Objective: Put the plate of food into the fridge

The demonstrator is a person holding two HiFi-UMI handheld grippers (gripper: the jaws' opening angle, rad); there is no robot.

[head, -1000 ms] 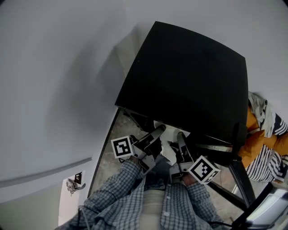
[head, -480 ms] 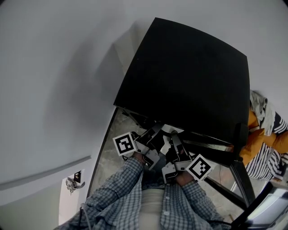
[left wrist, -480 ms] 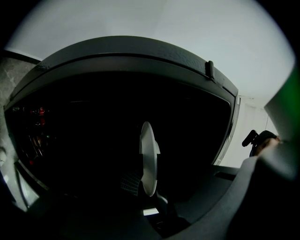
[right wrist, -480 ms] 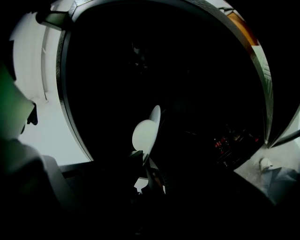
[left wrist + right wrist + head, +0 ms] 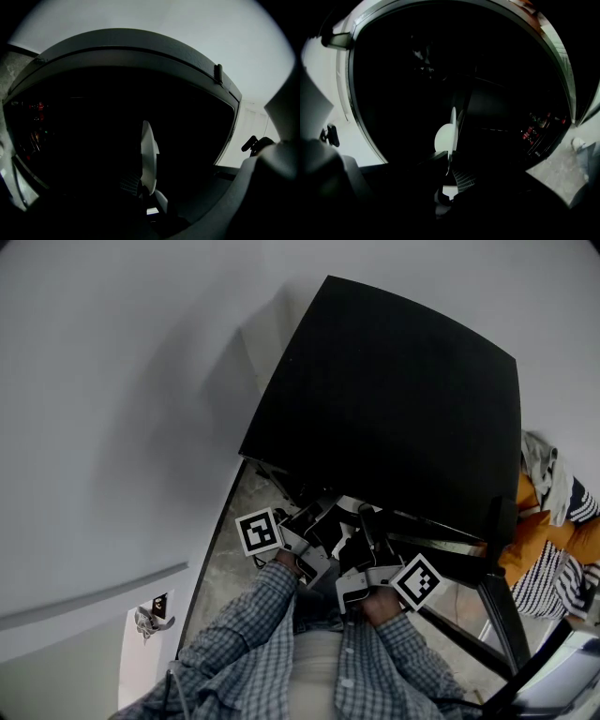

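Observation:
The black fridge [image 5: 394,399] fills the middle of the head view, seen from above. A white plate [image 5: 349,509] shows just below its front edge, held level between both grippers. My left gripper [image 5: 314,521] is shut on the plate's left rim and my right gripper [image 5: 364,532] on its right rim. In the left gripper view the plate [image 5: 147,157] appears edge-on in the jaws [image 5: 143,187], against the dark fridge interior. The right gripper view shows the plate [image 5: 446,136] the same way in its jaws [image 5: 447,166]. Food on the plate is hidden.
The fridge's open door [image 5: 492,582] stands out at the right, with small red items [image 5: 533,129] on a shelf. Orange and striped cloth [image 5: 548,521] lies beyond it. A white wall [image 5: 112,427] runs along the left, and grey floor [image 5: 230,540] lies below.
Both grippers have moved forward with the plate, closer together. More of the plate now lies under the fridge's top edge.

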